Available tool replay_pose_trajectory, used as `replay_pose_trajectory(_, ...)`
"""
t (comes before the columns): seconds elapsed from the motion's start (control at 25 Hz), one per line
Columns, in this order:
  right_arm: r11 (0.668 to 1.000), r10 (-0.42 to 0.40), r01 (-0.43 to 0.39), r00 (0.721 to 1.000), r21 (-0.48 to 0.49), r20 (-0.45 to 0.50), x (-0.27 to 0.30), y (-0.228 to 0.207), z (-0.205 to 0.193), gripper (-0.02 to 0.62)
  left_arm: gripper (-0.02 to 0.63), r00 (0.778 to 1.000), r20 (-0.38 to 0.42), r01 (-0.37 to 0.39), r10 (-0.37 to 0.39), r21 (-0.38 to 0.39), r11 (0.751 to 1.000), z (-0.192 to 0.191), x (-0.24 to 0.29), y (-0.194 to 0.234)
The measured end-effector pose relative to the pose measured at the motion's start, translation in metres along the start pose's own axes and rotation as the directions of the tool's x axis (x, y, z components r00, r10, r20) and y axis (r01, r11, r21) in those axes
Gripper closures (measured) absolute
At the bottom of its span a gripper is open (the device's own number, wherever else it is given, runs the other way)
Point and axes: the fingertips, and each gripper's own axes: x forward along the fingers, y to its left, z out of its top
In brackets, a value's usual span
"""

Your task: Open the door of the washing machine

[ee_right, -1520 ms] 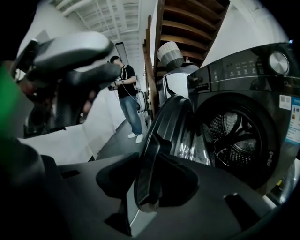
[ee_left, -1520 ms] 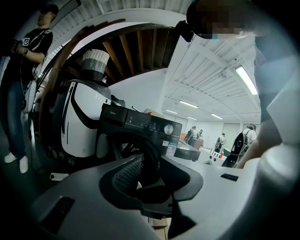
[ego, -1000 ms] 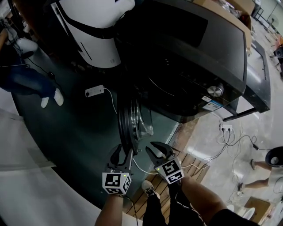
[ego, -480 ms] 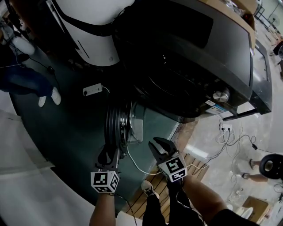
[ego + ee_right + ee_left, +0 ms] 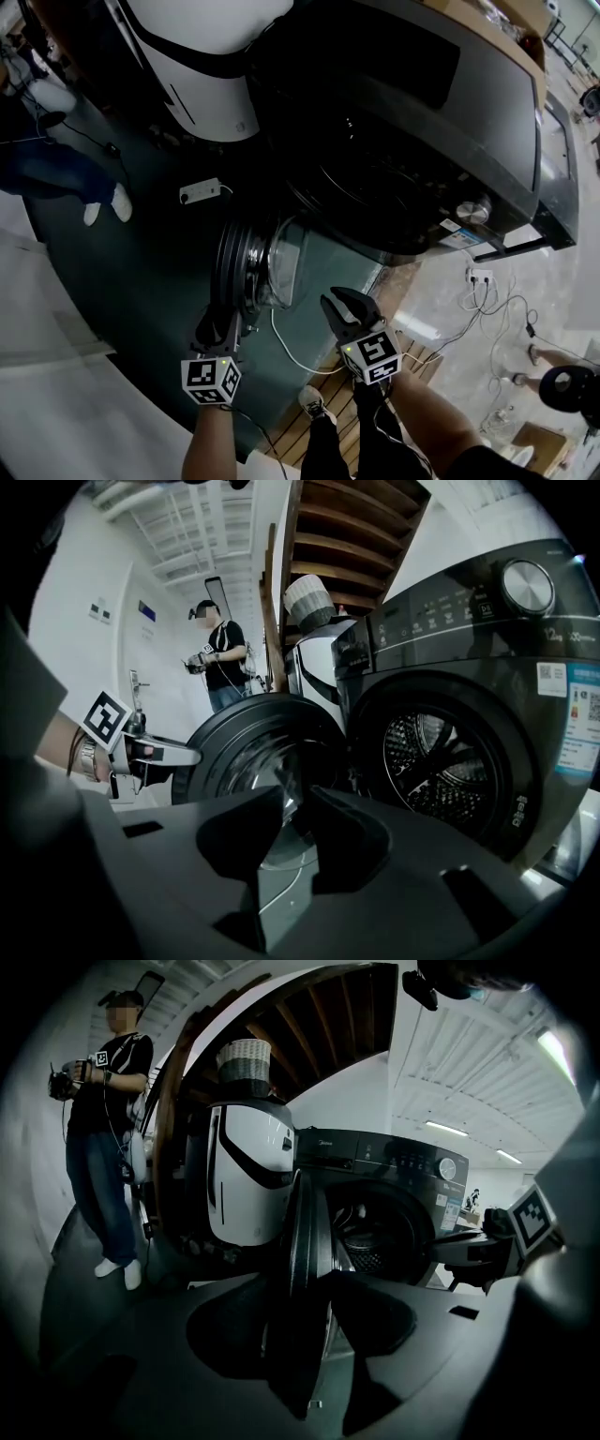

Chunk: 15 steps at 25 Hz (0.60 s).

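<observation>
Swinging the door (image 5: 239, 262) further away from the washing machine (image 5: 441, 112) than a second ago, toward the left of the head view, and taking the left gripper (image 5: 220, 323) along to the lower left. Showing more of the door's glass bowl than before. Holding the right gripper (image 5: 349, 309) almost where it was, at the lower centre.

Setting the left gripper astride the door's dark rim, jaws wide and just now opening further, one jaw on each side. Seeing that rim edge-on in the left gripper view, running upright through the middle of the frame between the jaws. Hanging the right gripper just to the right of the door and apart from it, jaws at a middling gap and just now closing somewhat, gripping nothing. Looking through that gap onto the door's glass and the floor.

Standing wide open to the left of the round opening in the right gripper view, with the drum (image 5: 441, 761) bare at centre right, under the knob (image 5: 525, 583) at upper right.

Sharing the scene with a white appliance (image 5: 202, 66) at the upper left of the head view, a power strip (image 5: 200, 192) on the dark floor (image 5: 131, 281) below it, and a person (image 5: 103, 1138) in jeans at the left edge of the left gripper view.
</observation>
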Motion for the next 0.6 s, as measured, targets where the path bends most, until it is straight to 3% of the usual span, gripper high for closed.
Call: replay_pose_trajectory(0.6, 0.994, -0.104, 0.103, 0.994, 0.041, 0.024, -0.017, -0.041, 0.014, 0.500, 0.364, 0.995, -0.028, -0.092, 0.092, 0.015, 0.996, 0.007, 0.005, 0.046)
